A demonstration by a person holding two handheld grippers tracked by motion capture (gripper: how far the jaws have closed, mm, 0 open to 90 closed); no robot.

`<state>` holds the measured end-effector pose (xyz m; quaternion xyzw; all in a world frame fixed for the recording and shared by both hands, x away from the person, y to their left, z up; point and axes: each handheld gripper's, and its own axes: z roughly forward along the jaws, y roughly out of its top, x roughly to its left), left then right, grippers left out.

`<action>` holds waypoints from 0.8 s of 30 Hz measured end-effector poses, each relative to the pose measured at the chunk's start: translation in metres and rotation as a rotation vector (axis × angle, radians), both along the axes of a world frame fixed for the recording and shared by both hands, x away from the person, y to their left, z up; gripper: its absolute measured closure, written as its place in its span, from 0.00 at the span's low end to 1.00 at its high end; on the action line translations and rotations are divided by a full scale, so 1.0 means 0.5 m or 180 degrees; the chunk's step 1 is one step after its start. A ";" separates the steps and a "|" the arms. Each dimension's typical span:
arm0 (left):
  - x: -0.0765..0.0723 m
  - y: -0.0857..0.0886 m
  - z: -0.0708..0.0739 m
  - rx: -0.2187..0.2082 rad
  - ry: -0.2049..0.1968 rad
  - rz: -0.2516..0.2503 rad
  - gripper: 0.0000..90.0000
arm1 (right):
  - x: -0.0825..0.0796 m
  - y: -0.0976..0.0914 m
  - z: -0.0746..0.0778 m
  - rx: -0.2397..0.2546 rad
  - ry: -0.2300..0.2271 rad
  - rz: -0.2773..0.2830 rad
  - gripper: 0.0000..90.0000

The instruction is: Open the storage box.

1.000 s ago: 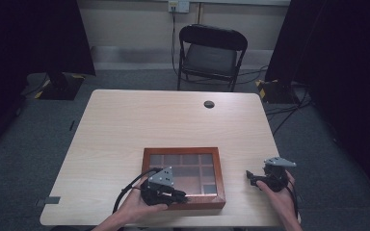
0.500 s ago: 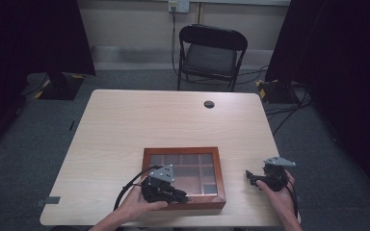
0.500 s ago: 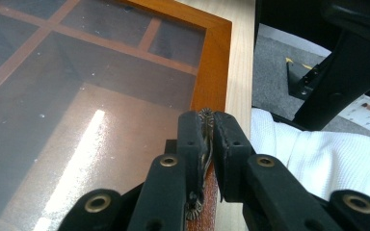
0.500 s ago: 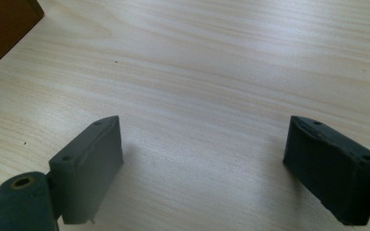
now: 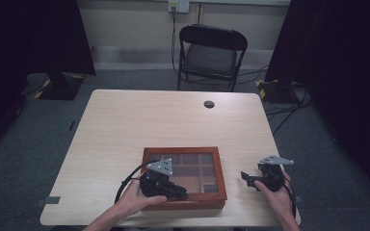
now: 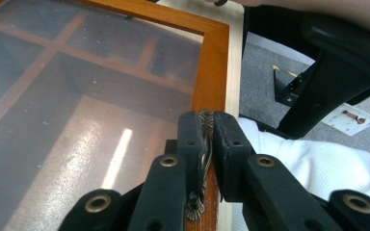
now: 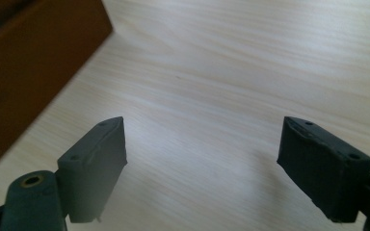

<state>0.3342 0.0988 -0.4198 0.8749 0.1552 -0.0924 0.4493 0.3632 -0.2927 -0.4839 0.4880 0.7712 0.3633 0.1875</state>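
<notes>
I work two grippers at a pale wooden table. In the high view the wooden box with its glass lid sits in the lower middle of the frame, close to the table's near edge, its dividers showing through the pane.

My left gripper lies over the box's lower left part, my left hand behind it at the bottom of the frame. In the left gripper view my jaws are closed down hard, nearly meeting, and between them, at the lower centre of the frame, is the small ornate brass clasp fixed to the orange-brown frame of the lid. The pads press it from both sides, so I have hold of it. The glass pane fills the left and middle of that frame, with a streak of reflected light on it.

My right gripper rests on the bare table at the lower right of the high view, just beside the box's right end but apart from it. In the right gripper view my jaws stand wide apart, though they have just been closing a little; only bare tabletop lies between them, and they hold nothing. The box's dark side fills the upper left corner of that frame.
</notes>
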 end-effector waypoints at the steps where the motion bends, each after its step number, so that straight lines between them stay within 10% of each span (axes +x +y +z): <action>1: 0.000 0.000 0.002 0.0037 -0.0022 -0.0012 0.91 | -0.005 0.007 0.006 0.0071 -0.0017 0.0072 0.18; 24: 0.019 0.006 0.059 0.0002 0.0001 -0.0008 0.91 | -0.038 0.088 0.042 0.0448 -0.0106 0.0968 0.19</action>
